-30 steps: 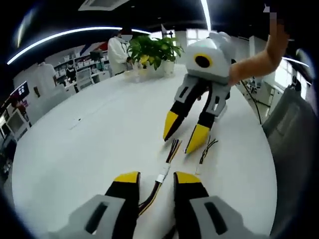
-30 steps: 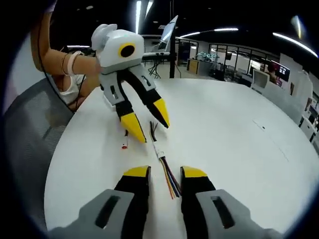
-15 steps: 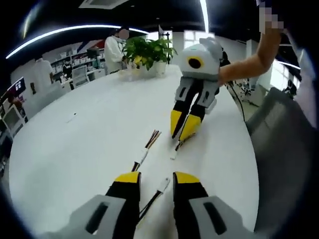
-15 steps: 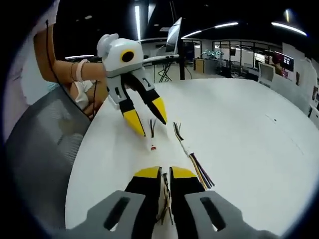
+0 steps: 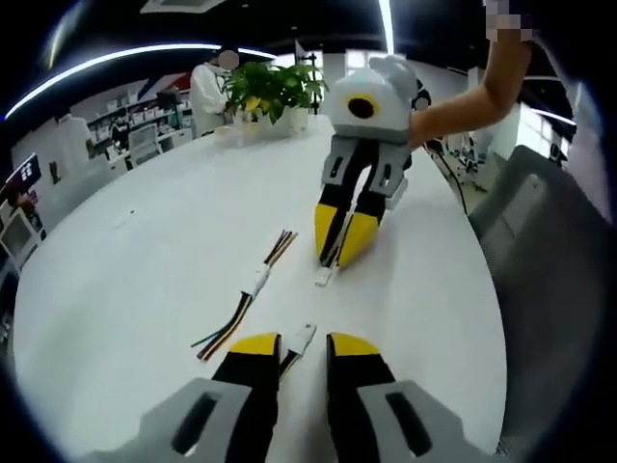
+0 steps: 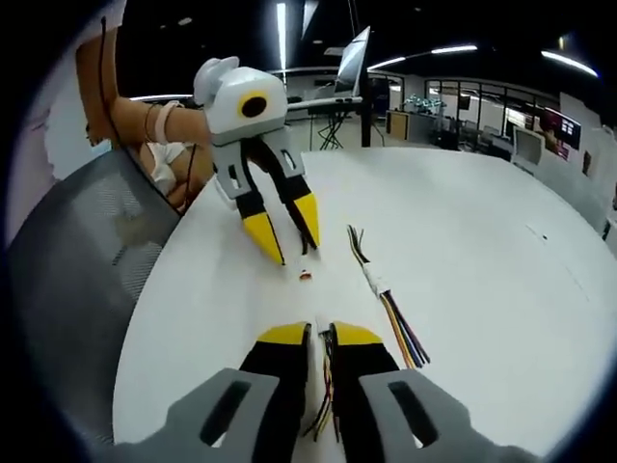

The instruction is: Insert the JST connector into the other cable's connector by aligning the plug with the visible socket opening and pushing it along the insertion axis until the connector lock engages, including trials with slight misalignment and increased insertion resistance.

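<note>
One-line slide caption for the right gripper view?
Right gripper shut on a cable, left gripper open opposite, spare cable alongside.

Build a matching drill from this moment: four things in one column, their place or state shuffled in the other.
1. left gripper
2. right gripper
3. multicoloured cable
4. potted plant

A. at the far edge of the table
B. shut on a thin cable
C. lying loose on the table, ungripped
D. open, by a small connector

Pairs: 1-D, 2-B, 3-C, 4-A
</note>
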Motion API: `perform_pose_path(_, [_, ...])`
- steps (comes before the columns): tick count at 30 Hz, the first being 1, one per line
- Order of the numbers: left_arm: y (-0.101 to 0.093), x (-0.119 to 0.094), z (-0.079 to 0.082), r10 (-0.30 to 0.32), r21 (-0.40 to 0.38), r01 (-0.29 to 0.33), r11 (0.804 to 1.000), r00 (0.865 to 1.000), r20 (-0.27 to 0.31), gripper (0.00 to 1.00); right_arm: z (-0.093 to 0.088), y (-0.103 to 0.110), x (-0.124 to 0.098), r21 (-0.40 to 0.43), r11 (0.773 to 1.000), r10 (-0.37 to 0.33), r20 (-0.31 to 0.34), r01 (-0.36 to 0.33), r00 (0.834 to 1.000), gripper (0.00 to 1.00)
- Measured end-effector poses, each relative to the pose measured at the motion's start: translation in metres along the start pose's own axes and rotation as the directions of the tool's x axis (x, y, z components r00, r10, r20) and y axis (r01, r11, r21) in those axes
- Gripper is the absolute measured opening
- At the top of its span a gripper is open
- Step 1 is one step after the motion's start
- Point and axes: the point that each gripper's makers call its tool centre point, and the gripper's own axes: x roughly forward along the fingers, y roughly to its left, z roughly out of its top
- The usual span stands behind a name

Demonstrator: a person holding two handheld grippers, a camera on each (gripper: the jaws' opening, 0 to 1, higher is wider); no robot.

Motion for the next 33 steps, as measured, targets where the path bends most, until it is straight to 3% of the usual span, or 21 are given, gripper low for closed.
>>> perform_pose_path(33, [0.0027,0.0081,-0.0069,-0.023,-0.001,0.023,1.000,1.000,0.015,0.06,-0.0062,-0.0080,0.0098,0.013,1.000,0.020,0.000,-0.020,1.000,0.04])
